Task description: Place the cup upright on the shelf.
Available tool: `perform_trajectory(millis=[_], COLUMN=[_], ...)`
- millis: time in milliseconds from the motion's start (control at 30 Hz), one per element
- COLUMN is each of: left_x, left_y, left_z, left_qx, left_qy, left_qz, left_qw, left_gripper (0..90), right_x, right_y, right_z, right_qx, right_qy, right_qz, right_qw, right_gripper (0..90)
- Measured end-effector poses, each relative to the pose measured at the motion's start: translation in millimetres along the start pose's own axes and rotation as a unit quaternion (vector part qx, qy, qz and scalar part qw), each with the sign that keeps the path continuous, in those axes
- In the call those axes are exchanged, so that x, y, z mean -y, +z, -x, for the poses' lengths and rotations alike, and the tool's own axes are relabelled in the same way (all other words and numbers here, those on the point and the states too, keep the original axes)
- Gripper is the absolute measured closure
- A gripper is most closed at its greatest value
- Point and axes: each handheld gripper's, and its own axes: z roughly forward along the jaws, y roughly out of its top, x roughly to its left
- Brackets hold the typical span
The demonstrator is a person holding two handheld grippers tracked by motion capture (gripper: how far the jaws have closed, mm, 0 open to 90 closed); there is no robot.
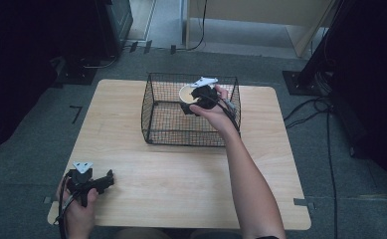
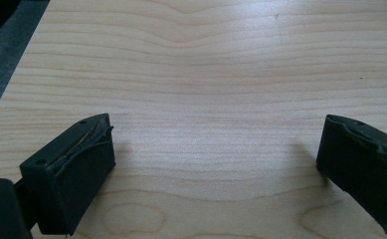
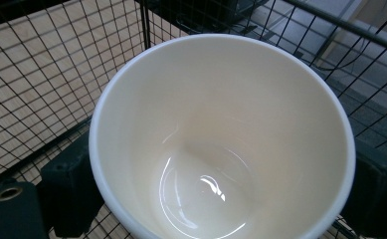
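A cream cup (image 3: pixel 221 139) is clamped between the right gripper (image 1: pixel 201 97) fingers, held inside the wire basket (image 1: pixel 156 127), far corner. Not yet released; setting down remains. Left gripper (image 1: pixel 89 181) idle, fingers spread wide, empty, over the bench (image 2: pixel 206 74).

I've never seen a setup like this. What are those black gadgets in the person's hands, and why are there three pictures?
There is no robot arm here: a person holds a two-jaw gripper in each hand. One picture comes from a camera above the wooden table. The other two come from cameras riding on the grippers, looking along their black jaws. On the table stands a black wire basket. The right gripper reaches into it, jaws on either side of a cream cup, which looks empty inside. The left gripper rests near the table's front left corner, jaws wide apart over bare wood, holding nothing.
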Motion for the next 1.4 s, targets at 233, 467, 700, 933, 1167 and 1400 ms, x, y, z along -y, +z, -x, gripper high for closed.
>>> perform_trajectory(millis=[233, 467, 700, 933, 1167, 1400], left_x=[0.0, 0.0, 0.0, 0.0, 0.0, 0.0], left_y=[0.1, 0.0, 0.0, 0.1, 0.0, 0.0], left_z=[0.1, 0.0, 0.0, 0.0, -0.1, -0.1], left_qx=[0.000, 0.000, 0.000, 0.000, 0.000, 0.000], left_qy=[-0.001, 0.000, 0.001, 0.000, 0.001, 0.001], left_qz=[0.001, 0.000, 0.000, 0.000, 0.000, 0.000], left_qw=[1.0000, 1.0000, 1.0000, 1.0000, 1.0000, 1.0000], left_gripper=[1.8, 1.8, 1.8, 1.8, 1.8, 1.8], right_x=[13.6, 19.5, 26.7, 27.1, 25.0, 17.2], right_y=[21.5, 30.9, 41.5, 40.6, 35.2, 21.7], right_z=[11.2, 15.6, 19.1, 21.1, 20.8, 23.7], right_qx=[-0.009, 0.006, -0.018, -0.025, 0.010, 0.008], right_qy=[0.001, 0.000, -0.001, 0.013, 0.013, 0.005], right_qz=[-0.026, -0.042, -0.059, -0.060, -0.056, -0.019], right_qw=[0.9996, 0.9991, 0.9981, 0.9978, 0.9983, 0.9998], right_gripper=[9.3, 9.4, 9.5, 9.6, 0.0, 0.0])
